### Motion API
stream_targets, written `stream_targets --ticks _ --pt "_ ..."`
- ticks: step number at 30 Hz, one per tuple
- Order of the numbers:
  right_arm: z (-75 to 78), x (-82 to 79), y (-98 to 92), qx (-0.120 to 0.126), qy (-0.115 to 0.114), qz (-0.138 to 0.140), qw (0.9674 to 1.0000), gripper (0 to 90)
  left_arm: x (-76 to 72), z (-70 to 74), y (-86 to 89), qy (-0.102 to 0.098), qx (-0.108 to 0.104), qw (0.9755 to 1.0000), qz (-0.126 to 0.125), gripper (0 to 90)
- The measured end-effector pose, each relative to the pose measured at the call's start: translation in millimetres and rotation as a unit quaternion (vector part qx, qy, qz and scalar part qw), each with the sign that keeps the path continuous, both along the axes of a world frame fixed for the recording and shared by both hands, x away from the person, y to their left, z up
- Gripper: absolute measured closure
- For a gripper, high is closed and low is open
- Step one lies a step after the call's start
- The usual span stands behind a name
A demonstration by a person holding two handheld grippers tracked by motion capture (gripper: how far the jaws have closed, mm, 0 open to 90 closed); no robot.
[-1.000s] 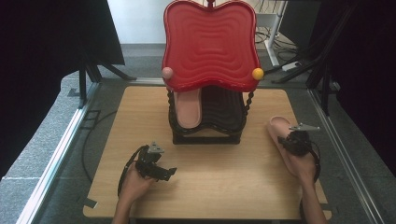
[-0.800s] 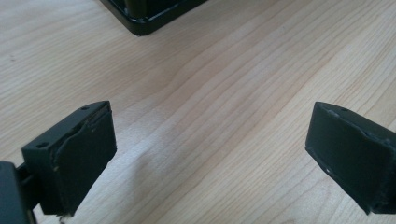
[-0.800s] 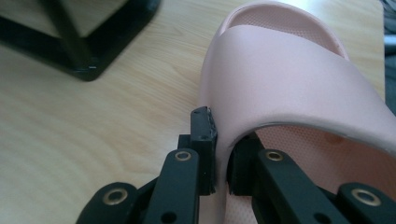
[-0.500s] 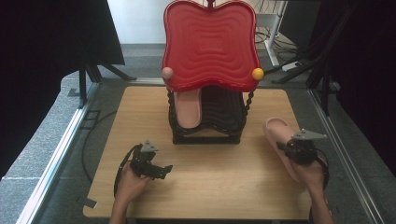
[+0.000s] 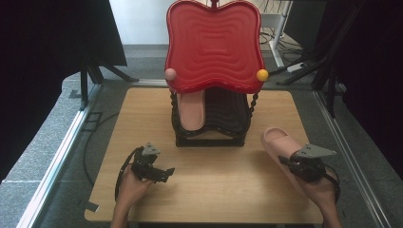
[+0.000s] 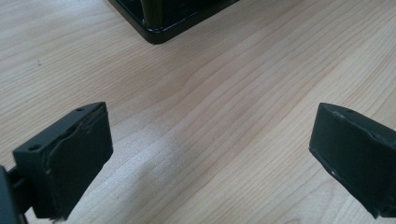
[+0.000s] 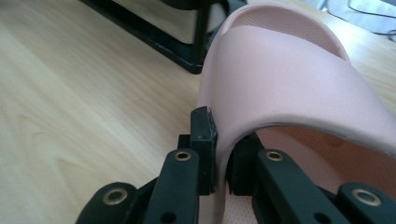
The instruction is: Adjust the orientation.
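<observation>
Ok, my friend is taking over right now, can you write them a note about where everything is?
Right gripper: shut on the strap edge of a pink slipper, at the table's right side.
Left gripper: open, empty, low over the wooden table.
Done: the other pink slipper sits on the left side of the black shoe rack, under its red top.
Left: probably place the held slipper beside it on the rack.

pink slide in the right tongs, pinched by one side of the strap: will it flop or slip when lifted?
Probably light: the pink slide looks like thick moulded foam. The right tongs clamp only the strap's side edge, so the sole will likely hang and swing. The strap keeps its arch under the pinch, so it seems springy rather than floppy. Its matte, dimpled surface should limit slipping.
</observation>
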State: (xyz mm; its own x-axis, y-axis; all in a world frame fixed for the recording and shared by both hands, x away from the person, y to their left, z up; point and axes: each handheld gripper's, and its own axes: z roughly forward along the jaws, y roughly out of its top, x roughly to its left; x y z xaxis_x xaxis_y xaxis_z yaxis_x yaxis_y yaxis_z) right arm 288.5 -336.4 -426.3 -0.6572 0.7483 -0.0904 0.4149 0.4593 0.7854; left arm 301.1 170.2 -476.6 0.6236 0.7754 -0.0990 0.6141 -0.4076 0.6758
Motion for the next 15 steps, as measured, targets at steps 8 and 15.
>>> stream_targets --ticks 8,15 --pt "3.9 -11.1 13.7 -0.002 -0.006 0.028 0.9996 83.0 -0.1 0.1 -0.3 -0.002 0.002 1.0 -0.001 0.0" --pt "6.3 -16.8 31.8 0.001 -0.011 0.054 0.9985 83.0 -0.1 -1.0 -0.9 -0.002 0.004 1.0 -0.002 0.0"
